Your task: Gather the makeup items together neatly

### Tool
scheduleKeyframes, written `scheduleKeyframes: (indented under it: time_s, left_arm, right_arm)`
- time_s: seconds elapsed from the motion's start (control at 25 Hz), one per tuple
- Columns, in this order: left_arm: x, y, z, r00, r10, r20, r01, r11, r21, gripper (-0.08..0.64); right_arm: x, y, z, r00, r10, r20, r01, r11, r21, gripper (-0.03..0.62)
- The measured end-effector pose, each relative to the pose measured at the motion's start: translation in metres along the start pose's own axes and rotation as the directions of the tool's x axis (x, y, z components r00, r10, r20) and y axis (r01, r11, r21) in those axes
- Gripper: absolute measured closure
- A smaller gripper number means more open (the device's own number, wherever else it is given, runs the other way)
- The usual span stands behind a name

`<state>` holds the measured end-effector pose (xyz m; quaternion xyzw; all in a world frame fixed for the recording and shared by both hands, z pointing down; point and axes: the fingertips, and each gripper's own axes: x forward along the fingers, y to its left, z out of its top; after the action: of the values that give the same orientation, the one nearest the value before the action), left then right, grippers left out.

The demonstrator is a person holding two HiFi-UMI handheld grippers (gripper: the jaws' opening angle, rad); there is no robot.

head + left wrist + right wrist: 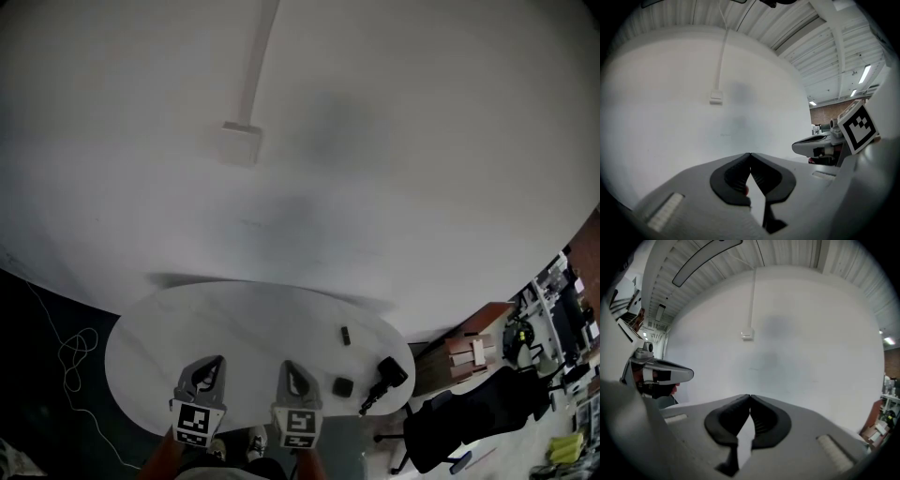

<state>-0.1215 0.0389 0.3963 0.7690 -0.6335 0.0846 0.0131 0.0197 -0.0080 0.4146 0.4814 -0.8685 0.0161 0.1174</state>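
**Both grippers closed and empty, makeup items on the table's right side**

The left gripper (750,154) has its jaws together, the dark pads meeting at the tips with nothing between them; the right gripper (750,396) stands the same way, tips touching and empty; both point at a plain white wall rather than down at the table (187,319). In the head view the two grippers sit side by side at the near edge of the white oval table, each with its marker cube toward the person. The makeup items lie to their right, apart from both: a small dark piece (345,335) farther in; a dark squarish item (343,385) just beside the right gripper; a larger black item (386,375) near the right rim, too small to identify. On the wall a white box (239,143) hangs below a white conduit (258,56); a black office chair (459,422) stands right of the table; a white cable (70,361) lies on the dark floor at the left.
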Motion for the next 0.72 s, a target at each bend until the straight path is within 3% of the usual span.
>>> scheduleKeyframes:
  time_s: [0.44, 0.72]
  left_arm:
    - [0.01, -0.041, 0.002, 0.992, -0.126, 0.008, 0.126, 0.992, 0.008, 0.551]
    - [0.022, -0.091, -0.002, 0.962, -0.272, 0.007, 0.272, 0.962, 0.014, 0.551]
  right_arm:
    - [-0.035, -0.033, -0.011, 0.991, -0.133, -0.02, 0.133, 0.991, 0.013, 0.588]
    - [-0.083, -0.07, -0.033, 0.956, -0.288, -0.06, 0.291, 0.956, 0.046, 0.588]
